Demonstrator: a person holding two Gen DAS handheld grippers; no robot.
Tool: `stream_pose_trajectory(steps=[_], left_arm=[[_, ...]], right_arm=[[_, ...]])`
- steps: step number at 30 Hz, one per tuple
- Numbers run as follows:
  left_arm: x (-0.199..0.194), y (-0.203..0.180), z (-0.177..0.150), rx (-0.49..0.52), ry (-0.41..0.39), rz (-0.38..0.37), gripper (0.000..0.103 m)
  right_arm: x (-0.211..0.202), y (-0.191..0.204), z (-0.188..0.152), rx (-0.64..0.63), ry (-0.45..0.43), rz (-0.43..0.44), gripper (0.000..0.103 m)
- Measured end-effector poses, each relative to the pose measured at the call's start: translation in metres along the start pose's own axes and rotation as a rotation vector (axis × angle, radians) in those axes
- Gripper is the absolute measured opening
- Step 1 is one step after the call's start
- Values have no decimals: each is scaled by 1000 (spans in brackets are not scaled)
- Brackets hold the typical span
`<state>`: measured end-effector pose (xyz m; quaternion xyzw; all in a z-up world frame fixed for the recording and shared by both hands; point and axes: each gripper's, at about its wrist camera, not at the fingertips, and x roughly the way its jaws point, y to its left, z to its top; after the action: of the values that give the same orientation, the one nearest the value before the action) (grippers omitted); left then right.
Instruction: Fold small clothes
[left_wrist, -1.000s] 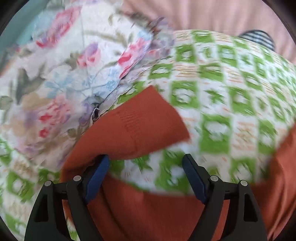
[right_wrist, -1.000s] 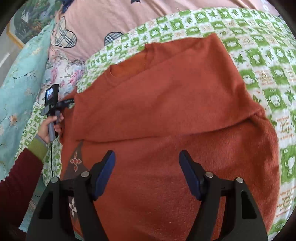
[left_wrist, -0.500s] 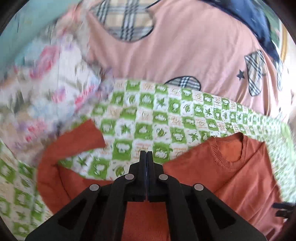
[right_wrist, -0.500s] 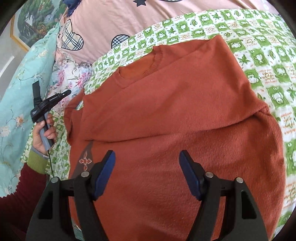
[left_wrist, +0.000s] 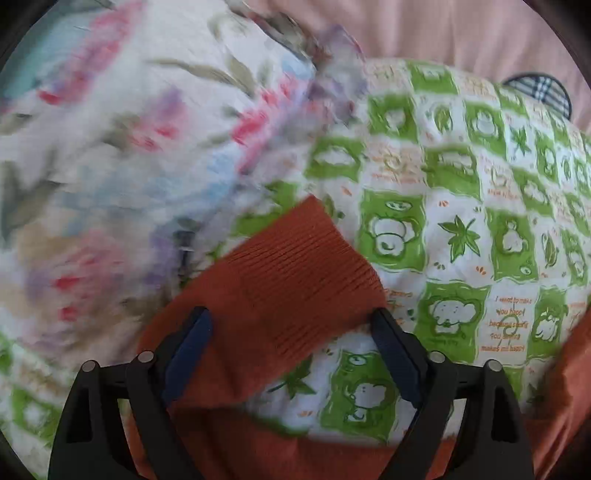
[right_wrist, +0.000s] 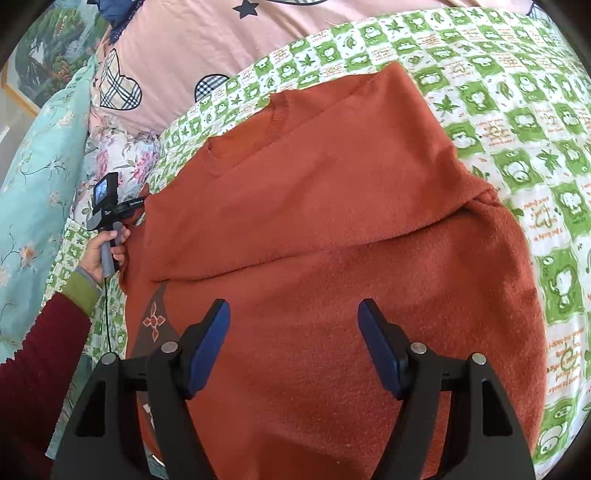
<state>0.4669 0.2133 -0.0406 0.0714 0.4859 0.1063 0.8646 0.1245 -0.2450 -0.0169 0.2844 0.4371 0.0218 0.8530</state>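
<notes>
A rust-orange sweater (right_wrist: 332, 229) lies on the green-and-white checked bedspread (right_wrist: 517, 122), its right side folded over the body. Its left sleeve cuff (left_wrist: 291, 269) lies on the bedspread (left_wrist: 461, 236) in the left wrist view. My left gripper (left_wrist: 291, 328) is open, its jaws either side of the cuff, just above it. The left gripper also shows in the right wrist view (right_wrist: 138, 203) at the sweater's left edge. My right gripper (right_wrist: 293, 328) is open and empty above the sweater's lower body.
A floral quilt (left_wrist: 129, 147) lies left of the cuff. A pink cover with plaid hearts (right_wrist: 221, 44) and a teal floral cloth (right_wrist: 33, 166) lie at the far left. My left hand and dark red sleeve (right_wrist: 40, 350) reach in from the lower left.
My left gripper was shut and raised half a second ago; it has opened and come down over the sleeve cuff. My right gripper stayed open, its view shifting slightly.
</notes>
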Motion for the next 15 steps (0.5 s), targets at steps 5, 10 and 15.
stream_pose_trajectory(steps=[5,10,15], left_arm=[[-30,5,-6,-24,-75,-110,8],[-105,8,-25,-110,-173,-312,7],[-204,-46,-64,-96,-273,-585,8]], right_arm=[[3,14,1,-38,-4,23,72],[-2,22,-4,-56,-21,54,72],[-12,16,-8,-30,-45,60,72]])
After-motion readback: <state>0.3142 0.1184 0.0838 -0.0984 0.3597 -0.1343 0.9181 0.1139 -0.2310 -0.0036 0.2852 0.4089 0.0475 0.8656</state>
